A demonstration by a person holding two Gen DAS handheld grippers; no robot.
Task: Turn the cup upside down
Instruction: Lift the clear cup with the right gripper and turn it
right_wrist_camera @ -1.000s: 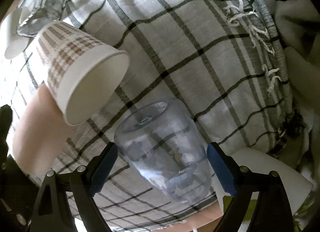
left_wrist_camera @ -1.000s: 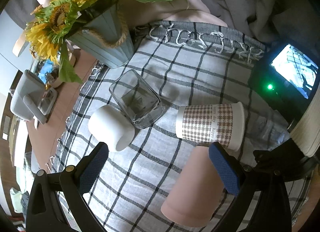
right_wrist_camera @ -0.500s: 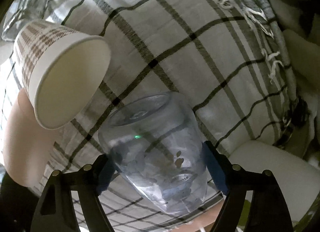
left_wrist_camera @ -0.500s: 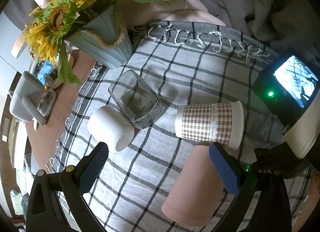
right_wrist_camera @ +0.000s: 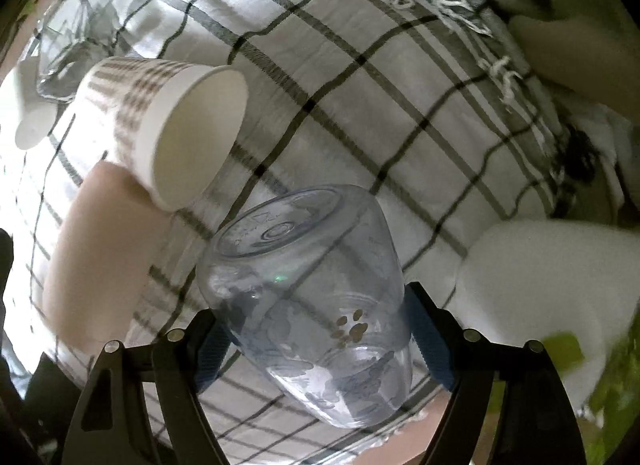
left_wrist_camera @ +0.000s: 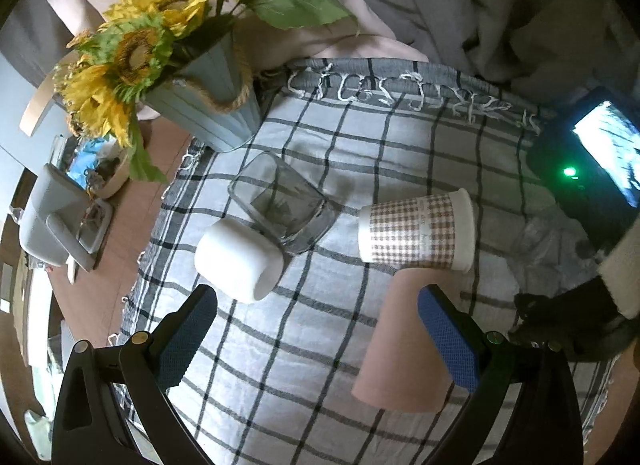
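Observation:
My right gripper (right_wrist_camera: 316, 339) is shut on a clear plastic cup (right_wrist_camera: 308, 293) with paw prints, held tilted above the checked cloth (right_wrist_camera: 360, 77), its base pointing away from me. A houndstooth paper cup (right_wrist_camera: 160, 125) lies on its side just left of it, beside a pink cup (right_wrist_camera: 96, 249). In the left wrist view my left gripper (left_wrist_camera: 320, 341) is open and empty over the cloth (left_wrist_camera: 280, 365). The pink cup (left_wrist_camera: 400, 341) lies by its right finger, the paper cup (left_wrist_camera: 416, 231) beyond, a white cup (left_wrist_camera: 240, 261) and a square glass (left_wrist_camera: 284, 207) to the left.
A blue pot of sunflowers (left_wrist_camera: 200, 105) stands at the cloth's far left corner. A dark device with a lit screen (left_wrist_camera: 592, 169) sits at the right. A grey blanket (left_wrist_camera: 480, 5) lies behind the cloth. A white object (right_wrist_camera: 548, 297) lies at the right.
My right gripper closed on the clear cup and has lifted and tilted it. The left gripper barely moved.

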